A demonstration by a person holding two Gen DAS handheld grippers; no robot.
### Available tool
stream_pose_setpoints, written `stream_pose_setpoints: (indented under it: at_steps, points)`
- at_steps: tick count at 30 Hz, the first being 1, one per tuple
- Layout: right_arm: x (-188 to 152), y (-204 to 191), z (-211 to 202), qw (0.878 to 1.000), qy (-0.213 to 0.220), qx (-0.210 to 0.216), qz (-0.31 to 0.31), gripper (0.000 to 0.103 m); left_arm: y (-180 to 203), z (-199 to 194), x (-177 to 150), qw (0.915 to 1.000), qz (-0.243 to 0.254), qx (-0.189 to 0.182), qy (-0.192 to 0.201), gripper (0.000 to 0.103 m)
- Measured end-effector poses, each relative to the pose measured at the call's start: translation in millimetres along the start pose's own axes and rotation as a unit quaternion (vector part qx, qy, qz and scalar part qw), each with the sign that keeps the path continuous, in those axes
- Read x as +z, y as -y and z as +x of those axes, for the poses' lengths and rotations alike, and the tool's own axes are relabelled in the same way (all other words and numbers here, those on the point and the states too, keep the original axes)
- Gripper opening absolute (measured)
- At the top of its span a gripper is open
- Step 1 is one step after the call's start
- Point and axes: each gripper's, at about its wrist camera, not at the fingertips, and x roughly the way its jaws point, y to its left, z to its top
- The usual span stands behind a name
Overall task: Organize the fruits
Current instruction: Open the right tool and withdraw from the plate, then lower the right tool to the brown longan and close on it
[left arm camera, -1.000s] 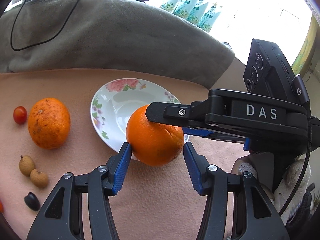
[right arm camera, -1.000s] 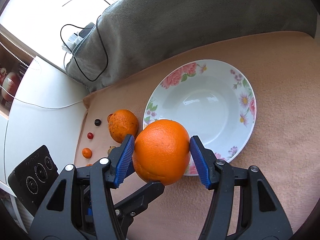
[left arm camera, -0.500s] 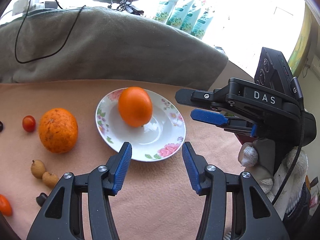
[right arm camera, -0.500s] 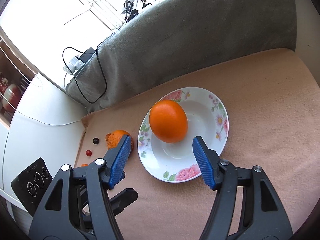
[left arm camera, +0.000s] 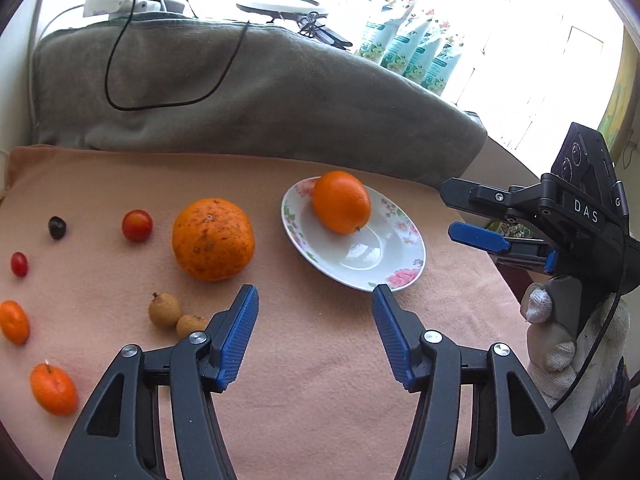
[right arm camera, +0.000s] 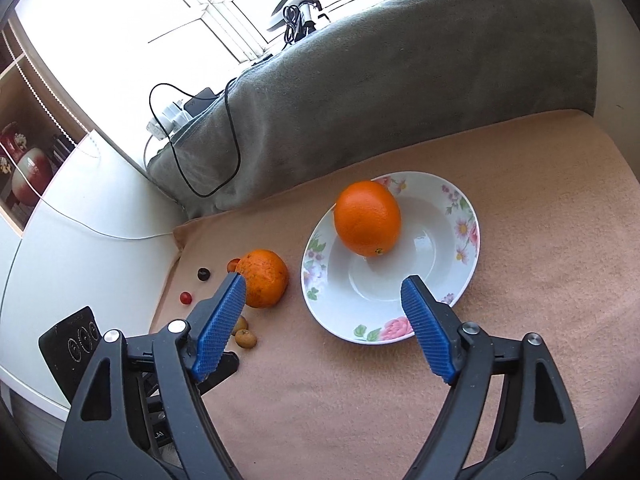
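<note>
We hold both tongs wide open and empty above the peach cloth [left arm camera: 320,360] that covers the bench. Our left tongs [left arm camera: 314,336] hover near the front rim of the floral plate [left arm camera: 400,264]; our right tongs [right arm camera: 322,328] point at the same plate [right arm camera: 460,248] from its other side. The smooth orange [left arm camera: 341,202] sits inside the plate against its far rim [right arm camera: 367,218].

Just left of the plate lies a speckled orange [left arm camera: 213,239], not touching it. Two longans [left arm camera: 176,314] sit beside our left blue fingertip [left arm camera: 240,332]. Further left are a cherry tomato [left arm camera: 137,225], a dark fruit [left arm camera: 57,227], a smaller red tomato [left arm camera: 19,264] and two small tangerines [left arm camera: 53,389].

Behind the cloth a grey blanket [left arm camera: 260,96] rises like a wall, with a black cable [left arm camera: 168,100] looped over it.
</note>
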Motion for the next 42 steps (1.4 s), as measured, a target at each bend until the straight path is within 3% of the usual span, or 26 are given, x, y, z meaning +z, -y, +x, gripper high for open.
stream_pose_setpoints:
  at_steps: [9,18,25,32,42]
  points:
    - [-11,-18,11,0.999,-0.017,0.015,-0.024,0.083,-47,-41,-24,0.9973,-0.011,0.069,0.024,0.06]
    - [-25,-46,26,0.997,-0.038,0.029,-0.068,0.083,-74,-73,-45,0.9935,-0.037,0.099,0.04,0.06]
    - [-43,-73,51,0.99,-0.058,0.024,-0.125,0.082,-93,-83,-65,0.9907,-0.059,0.119,0.031,0.06]
    - [-60,-94,82,0.982,-0.084,0.015,-0.169,0.066,-120,-83,-73,0.9859,-0.094,0.136,0.027,0.06]
    - [-75,-106,114,0.971,-0.118,-0.005,-0.209,0.052,-141,-69,-81,0.9834,-0.13,0.126,0.013,0.06]
